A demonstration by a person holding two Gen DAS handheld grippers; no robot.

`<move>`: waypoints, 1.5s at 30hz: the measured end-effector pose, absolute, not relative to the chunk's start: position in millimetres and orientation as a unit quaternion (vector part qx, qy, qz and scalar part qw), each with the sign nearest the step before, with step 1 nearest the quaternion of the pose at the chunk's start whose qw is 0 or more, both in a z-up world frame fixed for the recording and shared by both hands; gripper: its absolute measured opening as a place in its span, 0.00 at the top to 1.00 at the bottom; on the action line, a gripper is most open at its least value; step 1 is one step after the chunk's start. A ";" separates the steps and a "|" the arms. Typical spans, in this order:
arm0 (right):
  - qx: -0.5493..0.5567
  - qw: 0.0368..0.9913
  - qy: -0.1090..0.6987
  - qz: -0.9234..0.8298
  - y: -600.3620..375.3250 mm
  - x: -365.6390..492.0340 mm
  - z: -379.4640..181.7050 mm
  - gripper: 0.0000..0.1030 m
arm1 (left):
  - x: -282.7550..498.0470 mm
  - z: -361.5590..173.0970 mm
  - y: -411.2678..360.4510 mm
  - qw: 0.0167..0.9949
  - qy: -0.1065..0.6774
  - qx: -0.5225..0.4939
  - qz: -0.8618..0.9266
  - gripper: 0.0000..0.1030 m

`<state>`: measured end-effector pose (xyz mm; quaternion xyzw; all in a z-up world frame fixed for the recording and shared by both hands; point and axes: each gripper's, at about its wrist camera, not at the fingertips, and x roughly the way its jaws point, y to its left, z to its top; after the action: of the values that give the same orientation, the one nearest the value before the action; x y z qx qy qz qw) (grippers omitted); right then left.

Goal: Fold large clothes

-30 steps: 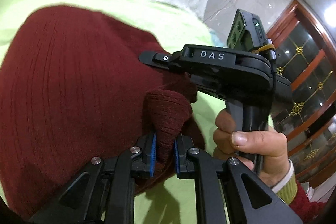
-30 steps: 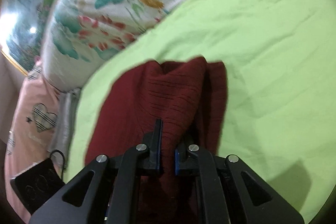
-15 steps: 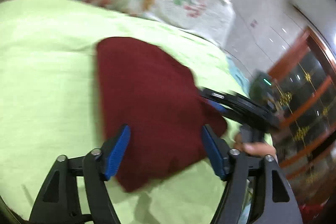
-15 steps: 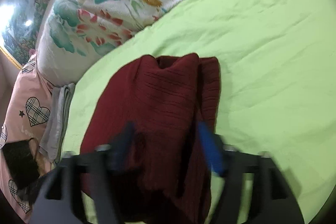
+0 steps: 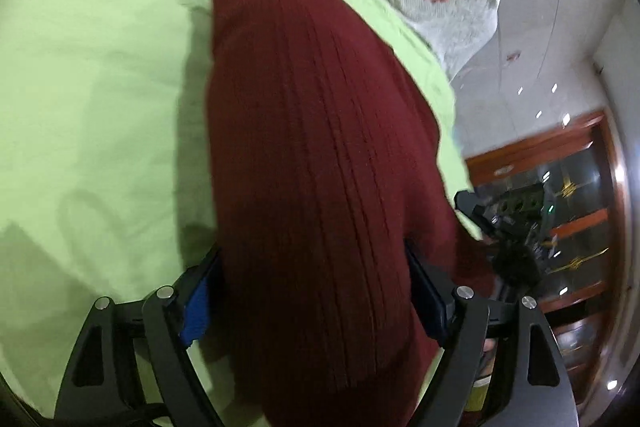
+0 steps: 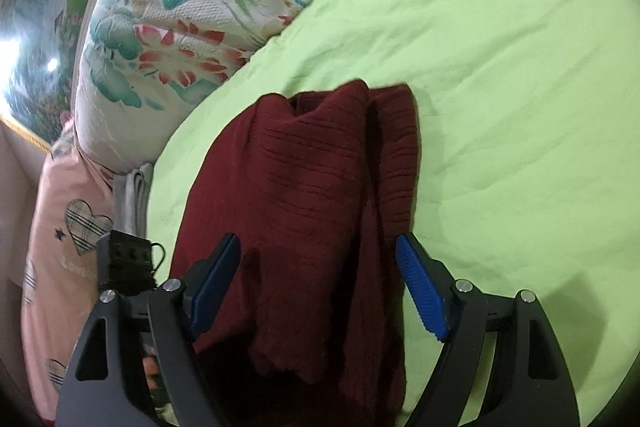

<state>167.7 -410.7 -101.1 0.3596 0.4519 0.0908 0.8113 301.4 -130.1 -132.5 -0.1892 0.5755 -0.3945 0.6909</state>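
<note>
Left tool [image 5: 308, 291] and right tool [image 6: 316, 283] both stand wide open over the dark red knitted garment [image 6: 304, 211], their jaws having just opened and gripping nothing, likely releasing a finished fold. The garment lies folded near the pillow end of a bed with a lime-green sheet [image 6: 500, 87]. A floral pillow [image 6: 192, 7] sits beyond; a wooden glass-fronted cabinet [image 5: 576, 187] stands beside the bed.

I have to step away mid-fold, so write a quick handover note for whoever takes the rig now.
Left claw: open, jaws just opened, holding nothing.
Right claw: open, also just released.
The dark red sweater lies folded into a long strip on the green sheet, beside the floral quilt.
Done: side folds laid, cloth let go.
Left: probably fold the strip across its length, then smooth it.
</note>
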 end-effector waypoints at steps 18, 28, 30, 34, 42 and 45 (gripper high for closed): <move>0.373 0.799 0.439 0.174 -354.1 164.7 -85.5 0.68 | 242.6 -61.2 -106.3 0.784 0.504 -0.112 -0.344 0.50; 0.334 0.764 0.449 0.321 -189.8 155.4 -83.6 0.68 | 175.5 -28.0 75.2 0.837 0.476 -0.135 -0.235 0.50; 0.332 0.756 0.455 0.333 -168.3 155.4 -91.0 0.68 | 164.8 -32.2 100.0 0.840 0.477 -0.139 -0.219 0.49; 0.317 0.745 0.494 0.318 -141.5 160.7 -120.1 0.68 | 161.7 -68.9 122.7 0.832 0.501 -0.145 -0.187 0.46; 0.300 0.755 0.507 0.288 -145.9 154.8 -123.9 0.48 | 156.1 -70.4 124.1 0.836 0.491 -0.158 -0.187 0.38; 0.294 0.766 0.506 0.267 -155.7 151.5 -112.9 0.38 | 149.9 -60.2 131.7 0.840 0.483 -0.166 -0.183 0.38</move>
<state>151.5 -155.7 -112.9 0.2942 0.5060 0.2671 0.7656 149.9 131.7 -60.2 -0.1662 0.4835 -0.1833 0.8397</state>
